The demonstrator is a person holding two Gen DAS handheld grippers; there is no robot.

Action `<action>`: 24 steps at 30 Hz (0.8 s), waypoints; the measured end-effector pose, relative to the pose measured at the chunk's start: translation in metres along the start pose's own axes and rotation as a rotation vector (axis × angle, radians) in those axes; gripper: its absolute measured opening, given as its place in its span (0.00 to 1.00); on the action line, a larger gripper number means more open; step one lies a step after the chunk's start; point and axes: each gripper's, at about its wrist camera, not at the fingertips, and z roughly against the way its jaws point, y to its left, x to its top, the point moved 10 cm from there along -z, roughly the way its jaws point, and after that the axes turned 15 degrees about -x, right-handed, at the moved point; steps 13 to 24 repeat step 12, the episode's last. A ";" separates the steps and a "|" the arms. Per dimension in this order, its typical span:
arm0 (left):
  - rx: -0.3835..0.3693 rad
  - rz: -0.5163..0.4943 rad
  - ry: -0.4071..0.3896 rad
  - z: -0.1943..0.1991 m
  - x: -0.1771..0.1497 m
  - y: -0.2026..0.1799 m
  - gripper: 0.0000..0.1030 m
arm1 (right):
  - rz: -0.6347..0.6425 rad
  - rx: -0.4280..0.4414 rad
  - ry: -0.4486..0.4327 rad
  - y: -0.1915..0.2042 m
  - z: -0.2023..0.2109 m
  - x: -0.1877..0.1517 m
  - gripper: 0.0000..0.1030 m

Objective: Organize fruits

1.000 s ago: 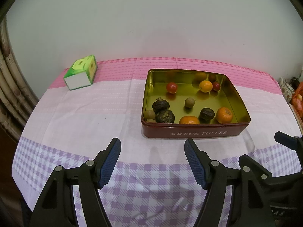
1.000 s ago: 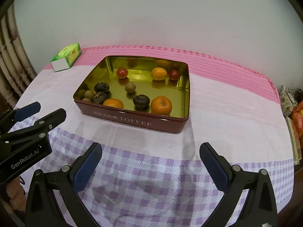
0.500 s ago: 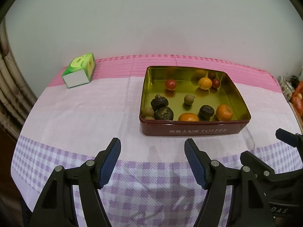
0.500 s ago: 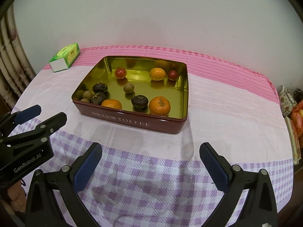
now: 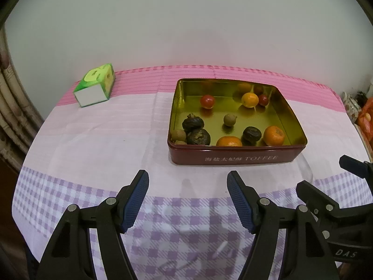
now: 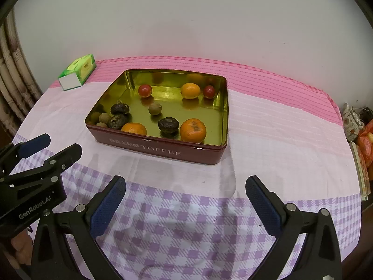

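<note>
A dark red toffee tin (image 5: 235, 158) (image 6: 160, 150) with a gold inside stands on the table. Several fruits lie in it: oranges (image 5: 274, 135) (image 6: 193, 130), a yellow citrus (image 5: 250, 99) (image 6: 190, 90), red cherry tomatoes (image 5: 207, 101) (image 6: 145, 90), dark wrinkled fruits (image 5: 198, 136) (image 6: 168, 124) and small brown longans (image 5: 230, 119) (image 6: 155, 109). My left gripper (image 5: 188, 182) hangs open over the cloth in front of the tin, nothing between its fingers. My right gripper (image 6: 186, 186) is open too, also short of the tin and holding nothing.
A green tissue box (image 5: 95, 85) (image 6: 78, 71) sits at the back left of the table. The tablecloth (image 5: 98, 140) is pink at the back and purple-checked in front. Bags and clutter (image 6: 363, 135) lie past the table's right edge. A wall stands close behind.
Both views have shifted slightly, so the tin sits a little higher and further left in the frames. Both grippers stay open as before.
</note>
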 end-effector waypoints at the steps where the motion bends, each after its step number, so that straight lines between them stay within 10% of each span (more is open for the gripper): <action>1: -0.002 0.000 0.001 0.000 0.000 -0.001 0.68 | -0.002 0.001 0.000 -0.001 0.000 0.000 0.99; 24: -0.023 -0.005 0.004 -0.002 -0.001 -0.006 0.68 | -0.009 -0.003 0.007 -0.003 -0.002 -0.001 0.99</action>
